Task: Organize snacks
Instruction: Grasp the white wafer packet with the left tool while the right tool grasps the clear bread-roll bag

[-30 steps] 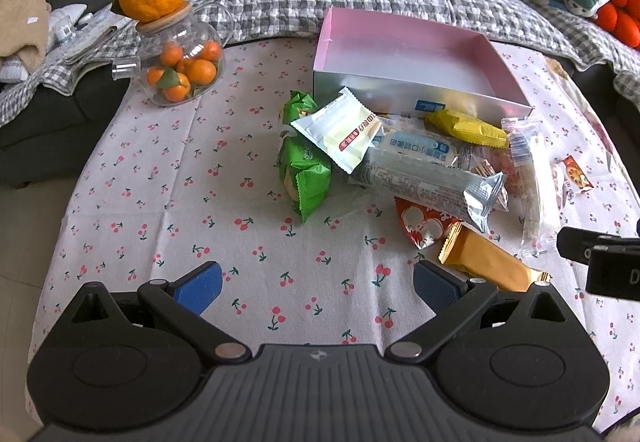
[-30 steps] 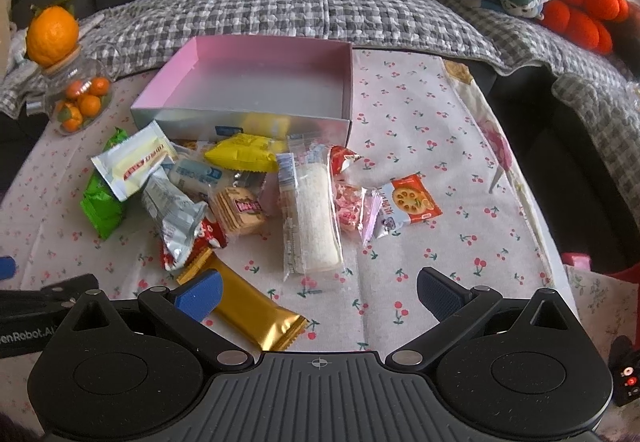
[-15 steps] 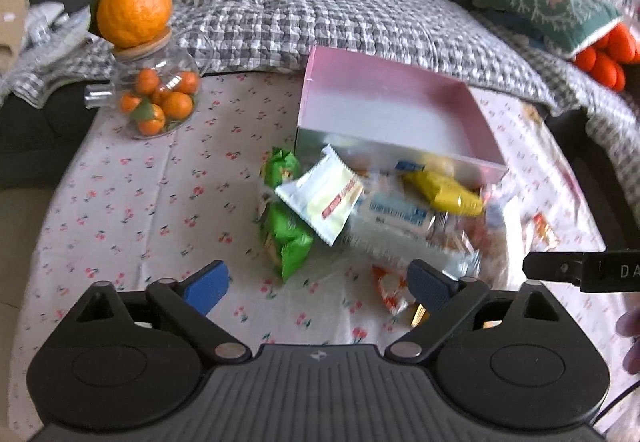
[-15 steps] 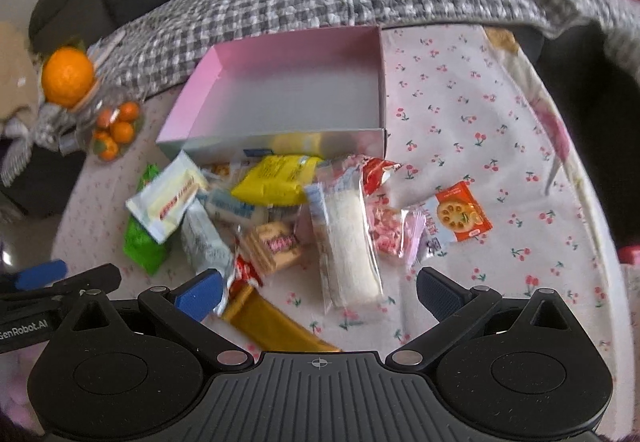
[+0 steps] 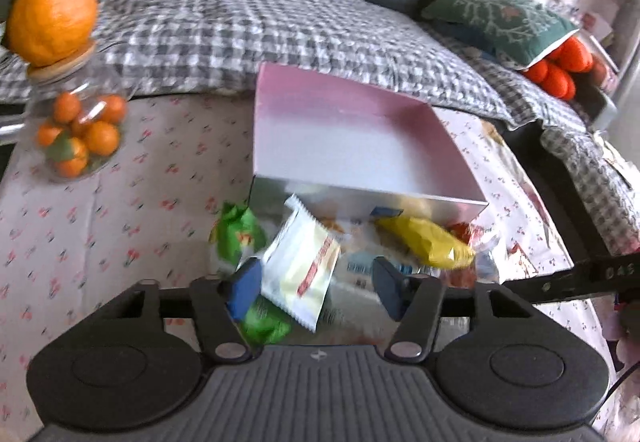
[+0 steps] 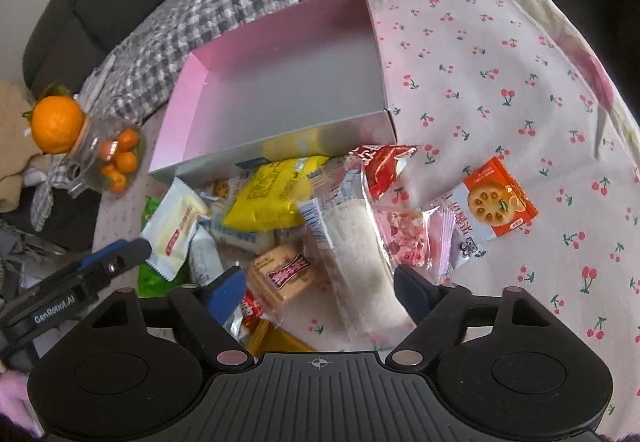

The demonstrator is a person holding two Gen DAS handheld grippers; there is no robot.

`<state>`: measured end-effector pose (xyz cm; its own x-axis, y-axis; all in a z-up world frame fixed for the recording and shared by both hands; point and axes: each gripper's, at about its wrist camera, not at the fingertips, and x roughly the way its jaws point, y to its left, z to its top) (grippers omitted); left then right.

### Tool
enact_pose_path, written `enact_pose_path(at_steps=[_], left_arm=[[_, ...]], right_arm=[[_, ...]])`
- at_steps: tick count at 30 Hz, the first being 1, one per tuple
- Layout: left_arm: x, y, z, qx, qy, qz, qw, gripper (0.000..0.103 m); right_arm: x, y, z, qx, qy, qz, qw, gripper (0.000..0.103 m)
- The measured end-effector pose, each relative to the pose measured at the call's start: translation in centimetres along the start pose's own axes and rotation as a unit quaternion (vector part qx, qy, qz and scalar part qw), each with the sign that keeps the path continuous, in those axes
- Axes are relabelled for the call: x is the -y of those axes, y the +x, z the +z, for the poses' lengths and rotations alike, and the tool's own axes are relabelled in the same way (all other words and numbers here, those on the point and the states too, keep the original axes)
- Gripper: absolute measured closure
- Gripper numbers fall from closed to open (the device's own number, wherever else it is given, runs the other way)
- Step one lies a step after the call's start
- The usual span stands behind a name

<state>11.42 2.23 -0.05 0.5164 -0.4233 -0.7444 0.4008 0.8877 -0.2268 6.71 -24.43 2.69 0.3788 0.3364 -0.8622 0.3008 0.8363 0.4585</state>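
Open pink box (image 6: 280, 82), shallow, silver-sided, empty, upper centre of the right wrist view. Snack heap touching its near wall: yellow packet (image 6: 272, 190) at centre; white-and-cream packet (image 6: 176, 222) tilted at centre left, overlapping a green packet (image 5: 236, 234); long clear packet of a white bar (image 6: 356, 250) at lower centre; tan biscuit packet (image 6: 284, 274) beside it; red packet (image 6: 384, 166); pink sweets packet (image 6: 404, 238); orange cracker packet (image 6: 496, 202) at right, lying flat; gold wrapper (image 6: 276, 340), partly hidden, at the bottom.
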Motion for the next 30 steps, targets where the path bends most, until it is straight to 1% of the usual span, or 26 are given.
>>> enact_pose_path(at_steps=[1,2,4,6,10,17,19,22,24,26,27,28,30], left_arm=[[-0.2,0.4,0.3,-0.001,-0.002,-0.005,1.0,0.055],[-0.3,0.5,0.3,-0.002,-0.007,-0.008,0.9999,0.055],[-0.5,1.1,0.6,-0.004,-0.012,-0.007,0.9999,0.057],[-0.6,1.4,0.9,-0.003,-0.013,0.003,0.9999,0.057],[-1.2,2.4,1.3,-0.011,-0.031,0.006,0.9994,0.057],[-0.6,3.5,1.7,-0.028,-0.024,0.013,0.9993,0.064],[-0.7,3.8,1.8,-0.037,-0.026,0.011,0.9989,0.065],[-1.2,4.7,1.7,-0.062,-0.043,0.006,0.9971,0.066],[-1.5,4.7,1.6,-0.067,-0.051,-0.001,0.9964,0.066],[-1.8,4.5,1.7,-0.069,-0.058,-0.004,0.996,0.07],[-1.9,4.5,1.7,-0.073,-0.061,-0.002,0.9955,0.075],[-2.2,4.4,1.7,-0.078,-0.069,-0.001,0.9946,0.079],[-2.7,4.4,1.6,-0.09,-0.09,-0.006,0.9919,0.084]], right_arm=[[0.0,0.4,0.1,-0.006,0.005,-0.003,1.0,0.031],[0.2,0.7,0.2,-0.009,0.008,-0.006,1.0,0.034],[0.2,1.2,0.3,-0.01,0.007,-0.02,1.0,0.036],[0.2,1.4,0.3,-0.007,0.004,-0.035,0.999,0.036],[0.5,1.9,0.5,-0.008,0.01,-0.047,0.999,0.039],[1.1,3.1,0.3,-0.023,0.018,-0.065,0.997,0.056],[1.3,3.4,0.3,-0.025,0.022,-0.068,0.997,0.059],[1.3,3.3,0.4,-0.023,0.025,-0.067,0.997,0.063],[1.2,3.3,0.3,-0.021,0.024,-0.067,0.997,0.065],[1.2,3.2,0.4,-0.02,0.025,-0.067,0.997,0.067],[1.2,3.1,0.3,-0.019,0.026,-0.066,0.997,0.068],[1.3,3.0,0.3,-0.019,0.028,-0.062,0.998,0.072],[1.3,2.8,0.3,-0.02,0.033,-0.054,0.998,0.073]])
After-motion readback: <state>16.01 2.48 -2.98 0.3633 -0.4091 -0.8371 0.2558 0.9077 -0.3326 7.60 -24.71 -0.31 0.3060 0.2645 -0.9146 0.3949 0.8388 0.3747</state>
